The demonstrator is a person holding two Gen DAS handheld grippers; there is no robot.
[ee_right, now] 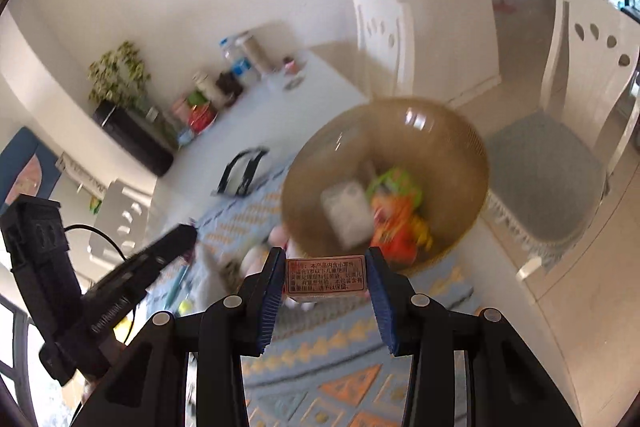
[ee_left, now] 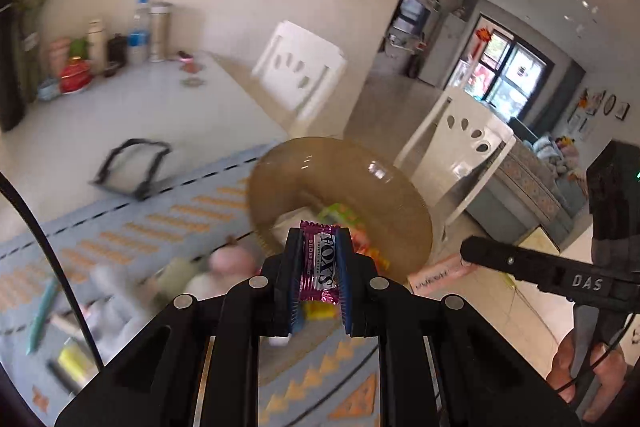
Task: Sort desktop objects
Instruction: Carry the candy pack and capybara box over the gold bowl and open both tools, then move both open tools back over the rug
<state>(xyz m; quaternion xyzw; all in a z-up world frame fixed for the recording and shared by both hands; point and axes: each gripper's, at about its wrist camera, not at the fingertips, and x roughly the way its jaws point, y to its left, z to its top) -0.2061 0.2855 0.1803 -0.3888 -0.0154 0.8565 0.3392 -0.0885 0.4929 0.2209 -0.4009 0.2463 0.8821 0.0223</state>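
I am clamping my left gripper (ee_left: 319,267) on a pink-and-silver wrapped candy (ee_left: 318,263), its pads pressing the wrapper from both sides, and I am holding it up in front of the brown mesh basket (ee_left: 404,195). In my right gripper (ee_right: 326,277) I am pinching a small box (ee_right: 326,277) with a red-printed label facing the camera, its two ends touching the blue pads; it is hanging just at the near rim of the same basket. The basket is sitting on the blue patterned mat (ee_right: 344,359) near the edge of the surface, and it is already holding a white packet (ee_right: 346,213) and a heap of green, orange and yellow wrapped items (ee_right: 400,219). To the left of the basket, blurred small things are lying scattered on the mat, among them a teal pen (ee_left: 42,311) and a yellow object (ee_left: 74,361). Further back a black-framed pouch (ee_left: 130,167) is resting on the white surface (ee_left: 140,115). A hand (ee_left: 588,367) is gripping the right gripper's handle at the edge of the left view.
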